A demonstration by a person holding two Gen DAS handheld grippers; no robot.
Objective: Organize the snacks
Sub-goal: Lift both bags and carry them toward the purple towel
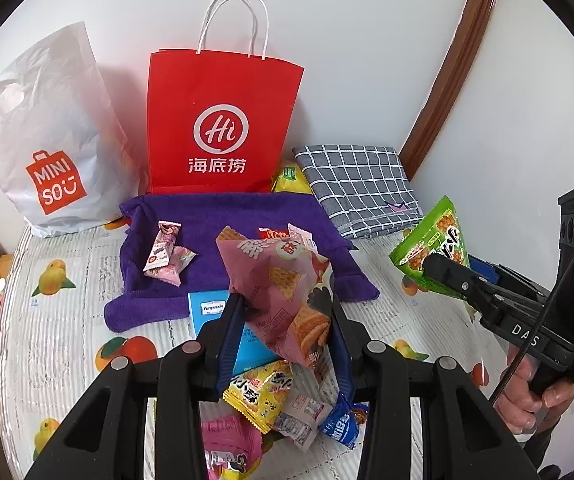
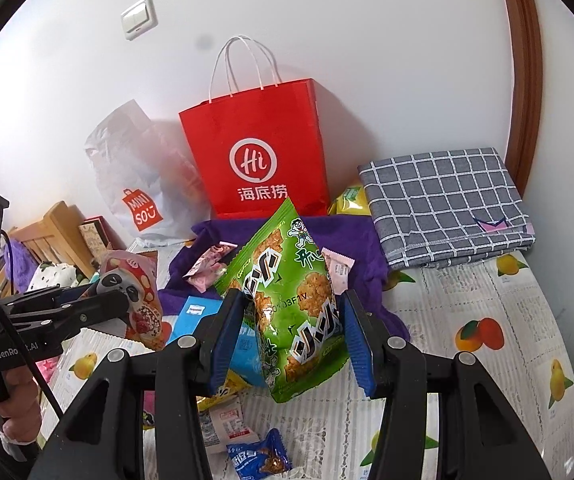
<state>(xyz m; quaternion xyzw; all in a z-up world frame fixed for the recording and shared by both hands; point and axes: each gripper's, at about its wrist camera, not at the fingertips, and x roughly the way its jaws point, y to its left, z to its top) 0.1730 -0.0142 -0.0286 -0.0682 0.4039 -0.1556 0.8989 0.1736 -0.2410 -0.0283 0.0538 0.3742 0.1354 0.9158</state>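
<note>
Left gripper (image 1: 287, 320) fingers clamped on pink snack bag (image 1: 283, 296), right gripper (image 2: 291, 328) fingers on green snack bag (image 2: 287, 300), lower snacks half-hidden

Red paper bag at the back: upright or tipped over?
Upright. The red paper bag stands on its base against the wall, handles pointing up, behind the purple towel.

Yellow packet (image 1: 289, 176) half hidden behind red bag (image 1: 223, 120); pink packet (image 1: 227, 444) cut off btm edge.
</note>
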